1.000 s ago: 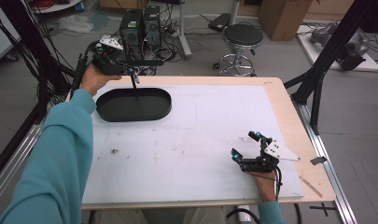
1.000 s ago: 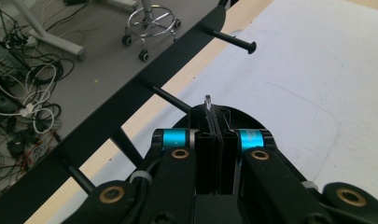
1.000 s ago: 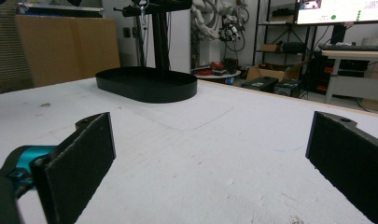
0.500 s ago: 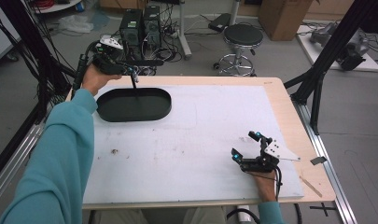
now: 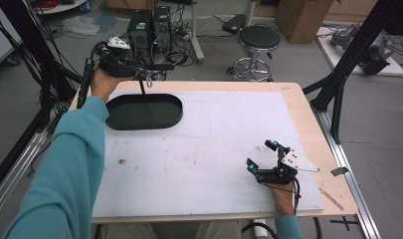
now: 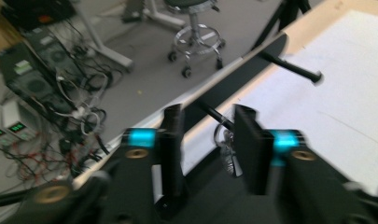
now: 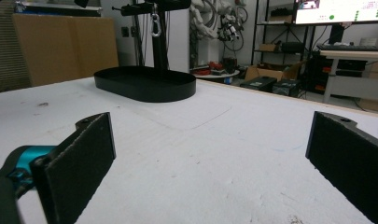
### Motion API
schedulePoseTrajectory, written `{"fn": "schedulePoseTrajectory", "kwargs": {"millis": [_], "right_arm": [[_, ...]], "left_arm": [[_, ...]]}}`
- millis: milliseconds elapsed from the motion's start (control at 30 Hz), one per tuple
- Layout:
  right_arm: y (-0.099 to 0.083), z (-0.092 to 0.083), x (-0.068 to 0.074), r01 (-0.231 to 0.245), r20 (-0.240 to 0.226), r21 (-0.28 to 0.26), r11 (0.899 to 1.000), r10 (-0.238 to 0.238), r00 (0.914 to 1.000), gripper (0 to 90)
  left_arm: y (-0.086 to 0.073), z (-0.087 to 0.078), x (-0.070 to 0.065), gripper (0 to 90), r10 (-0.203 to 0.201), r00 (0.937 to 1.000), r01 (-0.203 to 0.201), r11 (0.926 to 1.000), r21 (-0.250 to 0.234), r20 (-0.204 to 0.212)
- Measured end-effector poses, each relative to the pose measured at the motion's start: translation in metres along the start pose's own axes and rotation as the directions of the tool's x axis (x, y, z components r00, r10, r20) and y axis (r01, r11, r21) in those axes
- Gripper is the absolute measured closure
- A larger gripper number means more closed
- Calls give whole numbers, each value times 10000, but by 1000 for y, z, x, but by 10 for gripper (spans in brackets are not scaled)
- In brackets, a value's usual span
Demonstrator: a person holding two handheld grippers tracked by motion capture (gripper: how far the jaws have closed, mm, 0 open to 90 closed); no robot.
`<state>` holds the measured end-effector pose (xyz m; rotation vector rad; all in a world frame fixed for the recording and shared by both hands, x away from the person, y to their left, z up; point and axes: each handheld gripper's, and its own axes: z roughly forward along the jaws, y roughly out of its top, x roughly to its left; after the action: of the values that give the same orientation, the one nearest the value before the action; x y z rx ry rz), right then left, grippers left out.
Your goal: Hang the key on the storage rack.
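A black oval base (image 5: 159, 117) sits at the table's far left, and a thin black post (image 5: 142, 89) with side rods rises from it. My left gripper (image 5: 148, 74) is held up at the post's top. Its jaws have just been opening. A silvery metal clip (image 6: 226, 142) hangs on a black rod (image 6: 210, 112) between them, and neither pad presses on it. From the right gripper view the clip (image 7: 155, 25) dangles beside the post (image 7: 159, 44) over the base (image 7: 144, 86). My right gripper (image 5: 259, 154) rests low at the near right, open (image 7: 214, 163) and empty.
A white mat (image 5: 214, 144) covers the wooden table (image 5: 298, 104). Black frame struts (image 5: 338, 84) stand at the right edge, and a small black tag (image 5: 339, 171) lies near them. Computer towers (image 5: 149, 30) and a stool (image 5: 258, 40) stand on the floor beyond the far edge.
Both hands stay where they were. The high view shows no clear difference at the left jaws or the stand.
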<state>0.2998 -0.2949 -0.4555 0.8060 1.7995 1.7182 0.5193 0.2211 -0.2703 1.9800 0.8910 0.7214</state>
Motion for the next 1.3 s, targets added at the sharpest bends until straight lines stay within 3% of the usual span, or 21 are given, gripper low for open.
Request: {"fn": "schedulePoseTrajectory", "kwargs": {"millis": [33, 67, 133, 167, 200, 233, 267, 300, 333, 367, 600, 667, 700, 733, 767, 800, 1000, 1067, 1133, 1200, 1300], "right_arm": [[0, 0, 0, 0, 0, 0, 10000, 0, 10000, 7], [0, 0, 0, 2, -3, -8, 10000, -2, 10000, 7], [0, 0, 0, -24, 18, -22, 10000, 24, 10000, 7], [0, 0, 0, -24, 18, -22, 10000, 24, 10000, 7], [0, 0, 0, -29, 20, -29, 10000, 29, 10000, 7], [0, 0, 0, -29, 20, -29, 10000, 29, 10000, 7], [0, 0, 0, -15, 34, -15, 10000, 15, 10000, 7], [0, 0, 0, 70, 44, -32, 10000, -70, 10000, 7], [0, 0, 0, 49, 42, -21, 10000, -48, 10000, 7], [0, 0, 0, -22, 35, -14, 10000, 22, 10000, 7], [0, 0, 0, 54, 50, -25, 10000, -54, 10000, 7], [0, 0, 0, -42, 18, -41, 10000, 42, 10000, 7], [0, 0, 0, -42, 18, -41, 10000, 42, 10000, 7], [0, 0, -1, -21, 6, -55, 10000, 21, 10000, 7], [0, 0, -1, -21, 6, -55, 10000, 21, 10000, 7], [0, 0, -1, 104, 24, -55, 9999, -104, 9999, 7], [0, 0, 0, 0, 88, -55, 10000, 0, 10000, 7], [0, 0, 0, -10, 132, -54, 10000, 11, 9999, 7], [0, 0, 0, -15, 140, -59, 10000, 16, 9999, 7], [0, -1, 0, -5, 184, -75, 10000, 6, 9998, 7], [0, -1, 0, 34, 224, -115, 9999, -31, 9997, 7]], "left_arm": [[0, 0, 0, 459, 0, 10000, 0, 10000, 0, 0], [-3, -5, -1, 383, -131, 9999, 125, 9982, -584, -93], [-5, -8, -3, 182, -98, 9997, 76, 9949, -1004, -221], [-8, -10, -4, 182, -33, 9999, 12, 9899, -1415, -149], [-14, -19, -7, 34, -169, 9986, 272, 9772, -2107, 505], [-14, -19, -7, 17, -169, 9986, 272, 9772, -2107, 505], [-22, -31, -11, 17, -31, 9950, 301, 9621, -2711, 997], [-26, -37, -13, 17, 59, 9929, 300, 9543, -2974, 1189], [-26, -37, -13, 17, 59, 9929, 300, 9543, -2974, 1189], [-36, -49, -19, 17, 151, 9899, 320, 9448, -3261, 1409], [-79, -86, -46, 17, 501, 9804, 261, 9255, -3779, 1904], [-99, -99, -55, 17, 592, 9778, 324, 9050, -4243, 2009], [-106, -103, -59, 17, 577, 9785, 350, 8997, -4351, 1981], [-127, -112, -66, 17, 507, 9788, 462, 8890, -4555, 1983], [-127, -112, -66, 17, 507, 9788, 462, 8890, -4555, 1983], [-142, -118, -71, 17, 441, 9800, 501, 8889, -4553, 1939], [-186, -126, -84, 17, -61, 9796, 1008, 8797, -4647, 2010], [-201, -127, -91, 17, -328, 9761, 1345, 8676, -4788, 2147], [-207, -127, -94, 17, -458, 9736, 1515, 8627, -4825, 2237], [-221, -128, -102, 17, -512, 9751, 1556, 8511, -5014, 2159], [-237, -127, -109, 17, -686, 9731, 1732, 8471, -5024, 2199]]}}
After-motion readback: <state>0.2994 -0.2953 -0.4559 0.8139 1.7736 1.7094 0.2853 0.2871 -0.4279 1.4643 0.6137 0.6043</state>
